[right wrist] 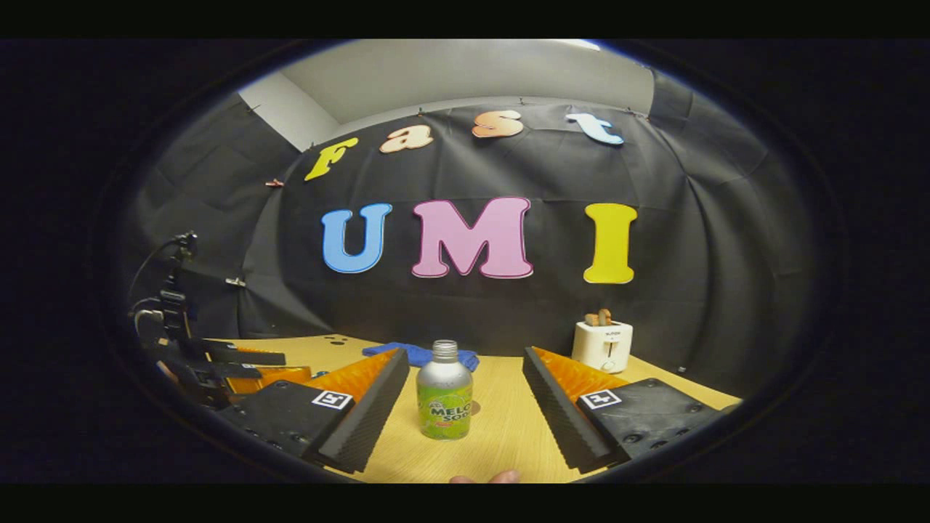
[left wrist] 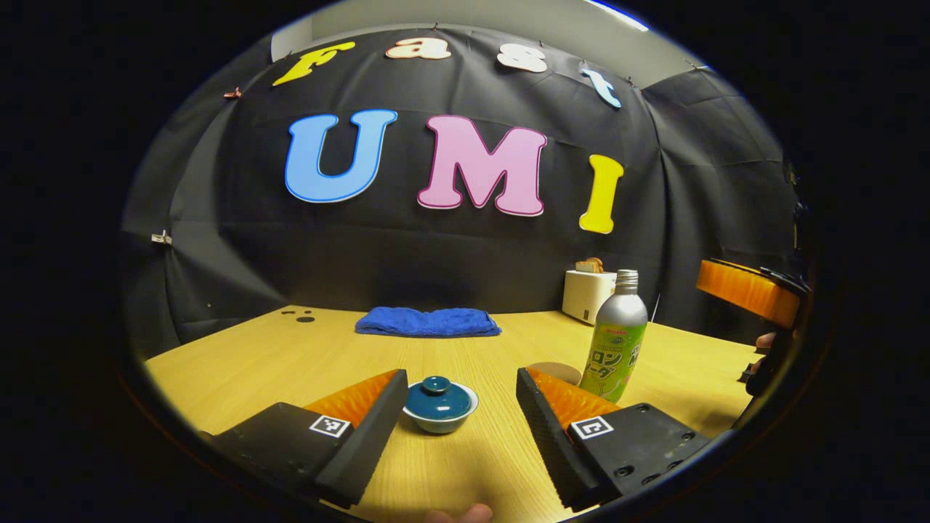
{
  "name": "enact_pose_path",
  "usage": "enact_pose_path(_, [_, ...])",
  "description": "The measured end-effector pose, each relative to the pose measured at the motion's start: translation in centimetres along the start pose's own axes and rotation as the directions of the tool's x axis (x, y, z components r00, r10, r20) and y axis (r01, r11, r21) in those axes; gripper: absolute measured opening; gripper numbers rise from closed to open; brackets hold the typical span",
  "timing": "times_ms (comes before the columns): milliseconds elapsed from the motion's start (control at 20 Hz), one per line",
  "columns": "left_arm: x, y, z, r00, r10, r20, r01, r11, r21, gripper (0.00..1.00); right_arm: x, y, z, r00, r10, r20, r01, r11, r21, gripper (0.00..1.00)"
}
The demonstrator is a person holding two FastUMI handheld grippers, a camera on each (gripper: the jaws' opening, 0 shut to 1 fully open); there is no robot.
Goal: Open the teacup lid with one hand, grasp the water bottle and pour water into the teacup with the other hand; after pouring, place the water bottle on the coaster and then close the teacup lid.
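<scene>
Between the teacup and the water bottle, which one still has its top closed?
The teacup: its dark teal lid sits on the bowl. The water bottle stands with a bare, capless neck.

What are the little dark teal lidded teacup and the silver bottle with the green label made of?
The teal lidded teacup looks like glazed ceramic: glossy, with a pale rim. The silver, green-labelled bottle appears to be brushed aluminium, with a matte metallic shoulder and threaded neck, though coated plastic is possible.

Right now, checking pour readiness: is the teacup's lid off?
No, the teal lid sits on the teacup between the open left gripper fingers.
</scene>
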State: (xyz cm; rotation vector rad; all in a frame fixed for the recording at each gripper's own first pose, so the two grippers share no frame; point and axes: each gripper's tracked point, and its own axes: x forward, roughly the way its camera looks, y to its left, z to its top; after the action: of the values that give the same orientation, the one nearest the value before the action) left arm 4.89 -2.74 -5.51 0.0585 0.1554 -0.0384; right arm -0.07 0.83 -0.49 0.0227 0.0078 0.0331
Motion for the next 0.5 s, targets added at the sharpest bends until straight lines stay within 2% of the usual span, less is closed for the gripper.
enact_pose_path(250, [3.5,1.8,-2.2,0.995,0.046,-0.093,-0.045,0.999,0.007,0.95,-0.1,-0.4,0.4,1.000,-0.009,0.011,0.009,1.000,-0.010,0.98])
enact_pose_path(500, [5.2,2.3,-2.1,0.993,0.060,-0.098,-0.059,0.998,0.013,0.90,0.1,-0.7,0.2,1.000,-0.011,0.007,0.011,1.000,0.008,0.98])
